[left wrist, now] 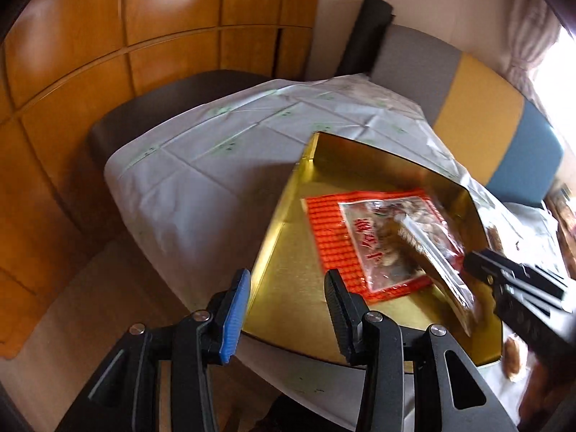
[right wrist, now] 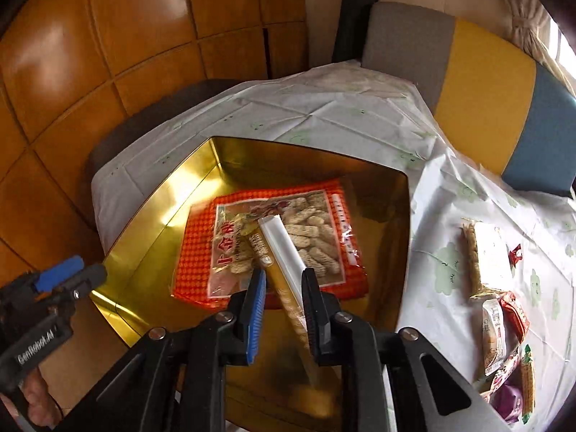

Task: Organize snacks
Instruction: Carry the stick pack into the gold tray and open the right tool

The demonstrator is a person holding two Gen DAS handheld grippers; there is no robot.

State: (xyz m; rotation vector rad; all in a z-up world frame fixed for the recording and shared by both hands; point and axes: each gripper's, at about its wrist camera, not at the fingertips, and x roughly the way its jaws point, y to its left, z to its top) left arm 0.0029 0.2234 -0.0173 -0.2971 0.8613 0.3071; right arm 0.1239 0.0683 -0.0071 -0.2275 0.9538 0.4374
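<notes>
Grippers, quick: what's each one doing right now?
Left gripper: open, nothing between its fingers.
Right gripper: long clear snack packet between its fingers above the gold tin; grip cannot be told.

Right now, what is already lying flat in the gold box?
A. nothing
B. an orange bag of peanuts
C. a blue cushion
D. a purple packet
B: the orange bag of peanuts lies flat on the floor of the gold box.

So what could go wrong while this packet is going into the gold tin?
1. The long snack packet sits tilted between the right claw, so it may land propped on the red peanut bag rather than flat.
2. The left claw hangs open over the gold tin rim and could knock it.
</notes>
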